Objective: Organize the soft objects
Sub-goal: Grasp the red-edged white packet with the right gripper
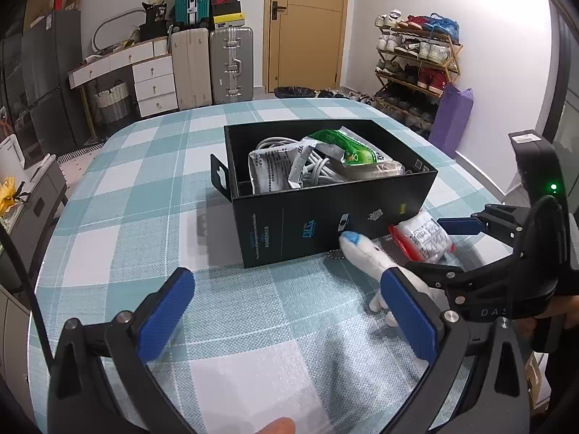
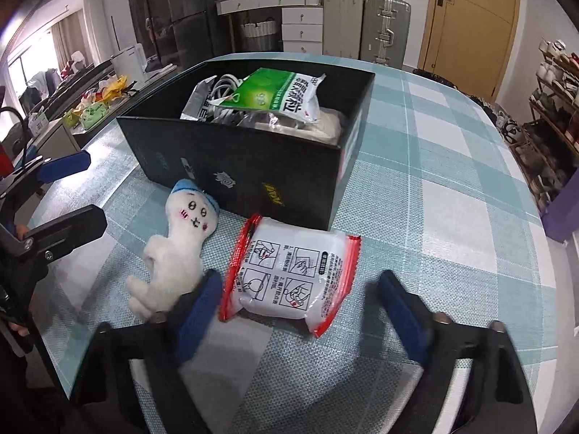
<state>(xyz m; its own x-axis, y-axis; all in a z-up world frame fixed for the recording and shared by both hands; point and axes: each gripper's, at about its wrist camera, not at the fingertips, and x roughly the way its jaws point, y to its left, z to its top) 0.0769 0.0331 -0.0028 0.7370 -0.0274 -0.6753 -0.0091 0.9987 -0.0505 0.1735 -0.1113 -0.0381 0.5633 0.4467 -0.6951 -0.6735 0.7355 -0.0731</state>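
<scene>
Here, white red-edged packet (image 2: 289, 275), flat.

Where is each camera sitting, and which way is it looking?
Left wrist: sits on the left gripper, looks down across the checked table at the black box; its blue fingers and the right gripper show.
Right wrist: sits on the right gripper, looks down at the red-edged packet and plush toy; the left gripper shows.
Both share the box, toy and packet.
</scene>
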